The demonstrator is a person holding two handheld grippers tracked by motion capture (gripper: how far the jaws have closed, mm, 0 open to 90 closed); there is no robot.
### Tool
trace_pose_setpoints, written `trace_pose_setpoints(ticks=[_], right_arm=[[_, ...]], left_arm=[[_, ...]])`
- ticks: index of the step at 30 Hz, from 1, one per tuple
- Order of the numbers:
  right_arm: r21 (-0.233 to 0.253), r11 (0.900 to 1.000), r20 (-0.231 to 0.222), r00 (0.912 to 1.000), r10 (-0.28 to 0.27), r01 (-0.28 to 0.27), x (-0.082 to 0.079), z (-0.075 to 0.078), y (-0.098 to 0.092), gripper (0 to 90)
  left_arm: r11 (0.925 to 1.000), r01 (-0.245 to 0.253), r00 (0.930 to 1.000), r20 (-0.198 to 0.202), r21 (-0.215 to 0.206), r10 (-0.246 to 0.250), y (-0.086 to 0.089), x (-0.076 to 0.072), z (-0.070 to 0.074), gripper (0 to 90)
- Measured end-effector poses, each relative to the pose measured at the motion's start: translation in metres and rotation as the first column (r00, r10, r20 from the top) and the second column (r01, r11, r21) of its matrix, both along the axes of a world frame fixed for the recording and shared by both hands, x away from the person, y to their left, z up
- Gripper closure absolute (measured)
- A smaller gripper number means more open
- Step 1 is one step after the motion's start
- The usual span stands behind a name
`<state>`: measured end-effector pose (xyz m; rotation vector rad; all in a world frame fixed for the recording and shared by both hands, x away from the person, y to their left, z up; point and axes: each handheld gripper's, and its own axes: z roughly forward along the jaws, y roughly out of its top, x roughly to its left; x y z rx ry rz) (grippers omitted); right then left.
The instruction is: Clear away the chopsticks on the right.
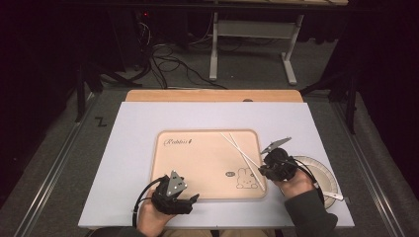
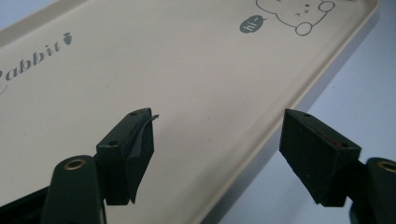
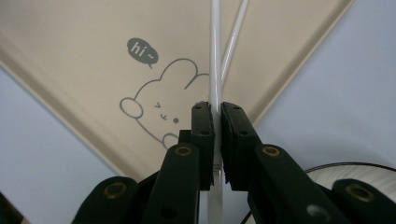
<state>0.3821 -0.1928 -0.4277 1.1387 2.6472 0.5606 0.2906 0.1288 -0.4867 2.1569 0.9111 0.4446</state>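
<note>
Pinching one of two white chopsticks (image 3: 215,56), right tool (image 3: 215,112); left tool (image 2: 219,140) spread wide over tray (image 2: 187,70).

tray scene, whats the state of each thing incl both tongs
beige plastic rabbit-print tray: flat on the white mat, holding chopsticks.
pair of white chopsticks: one clamped at its near end, the other lying beside it on the tray.
right tongs: shut on one chopstick.
left tongs: open, nothing held, over the tray's near rim.
white round plate: on the mat, right of the tray.
</note>
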Motion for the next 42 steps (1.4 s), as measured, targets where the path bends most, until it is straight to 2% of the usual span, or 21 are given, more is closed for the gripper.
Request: trace_pose_setpoints(ticks=[7, 13, 22, 27, 33, 42], right_arm=[[-0.039, 0.999, -0.033, 0.9991, -0.028, 0.027, 0.011, -0.015, 0.007, 84.9], [-0.068, 0.997, -0.045, 0.9980, -0.044, 0.041, 0.016, -0.020, 0.011, 84.9], [-0.109, 0.994, -0.057, 0.9981, -0.023, 0.017, 0.015, -0.028, 0.022, 84.5], [-0.113, 0.994, -0.073, 0.9973, -0.014, 0.005, 0.014, -0.031, 0.028, 84.3], [-0.110, 0.994, -0.086, 0.9963, 0.000, -0.009, 0.011, -0.036, 0.036, 84.2], [-0.103, 0.994, -0.112, 0.9936, 0.011, -0.022, 0.009, -0.044, 0.041, 83.3]], left_arm=[[1.0000, -0.008, 1.0000, 0.000, -0.006, 0.008, 0.003, 0.001, 0.000, 26.9], [1.0000, -0.008, 1.0000, 0.001, 0.001, 0.008, 0.002, 0.002, 0.000, 27.3], [0.9999, -0.007, 1.0000, 0.005, 0.010, 0.007, 0.002, 0.002, 0.000, 27.2], [0.9999, -0.010, 0.9999, 0.010, 0.012, 0.010, 0.002, 0.002, 0.000, 27.2], [0.9997, -0.018, 0.9991, 0.039, 0.015, 0.017, 0.003, -0.001, 0.004, 27.2], [0.9997, -0.017, 0.9989, 0.044, 0.020, 0.016, 0.002, -0.001, 0.004, 27.2]])
